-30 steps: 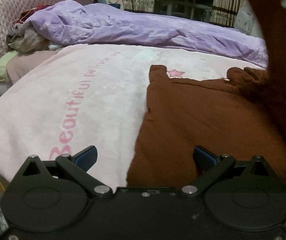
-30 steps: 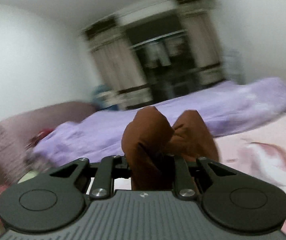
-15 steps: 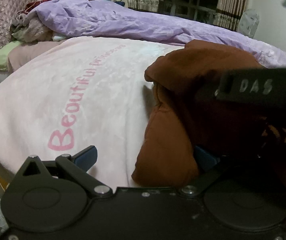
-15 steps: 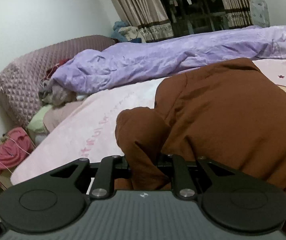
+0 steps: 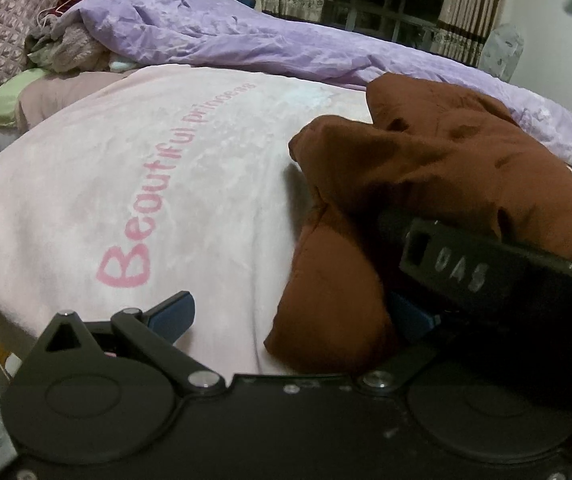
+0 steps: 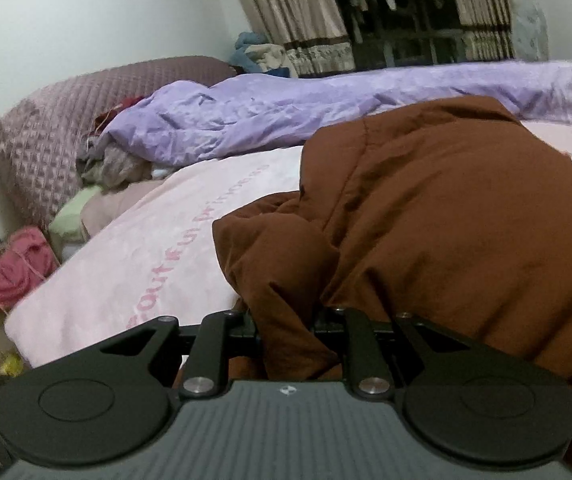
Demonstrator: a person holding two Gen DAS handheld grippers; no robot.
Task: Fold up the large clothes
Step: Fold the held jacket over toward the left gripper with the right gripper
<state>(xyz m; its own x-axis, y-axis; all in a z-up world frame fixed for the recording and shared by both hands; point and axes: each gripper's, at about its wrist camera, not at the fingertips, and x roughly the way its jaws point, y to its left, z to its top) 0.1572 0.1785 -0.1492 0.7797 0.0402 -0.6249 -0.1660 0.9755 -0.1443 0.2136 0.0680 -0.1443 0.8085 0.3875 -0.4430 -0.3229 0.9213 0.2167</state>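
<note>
**Ana:** Brown garment (image 6: 466,232), that padded coat-like thing — why is it heaped up like that on the pink blanket (image 5: 133,152)?

**Ben:** My reading is that 1 fold is under way. The right tongs (image 6: 290,320) are clenched on a bunched flap of it, cloth packed between the 2 fingers, and that flap is doubled over the rest of the garment. Holding an edge is how you carry 1 half across the other.

**Ana:** And the left tongs (image 5: 286,316)?

**Ben:** Released. The left blue pad (image 5: 173,312) stands clear over bare blanket, and the other pad is mostly hidden behind cloth and the right tool. A puffy lobe of the garment sits in the gap between them, but I see nothing pressing on it.

**Ana:** So why park them there?

**Ben:** Probably to steady or catch the near corner once the flap is laid. That is a guess from the position only.

**Ana:** Where does the garment lie relative to each tool?

**Ben:** For the right tongs, it starts between the fingers and rises ahead and to the right, filling that side of the view. For the left tongs, it is ahead and right of centre, touching the inner side of the right finger, with the right tool's black body (image 5: 486,264) lying across it.

**Ana:** And beyond?

**Ben:** A lilac quilt (image 6: 326,108) runs along the far side, well past the garment and both tools.
</note>
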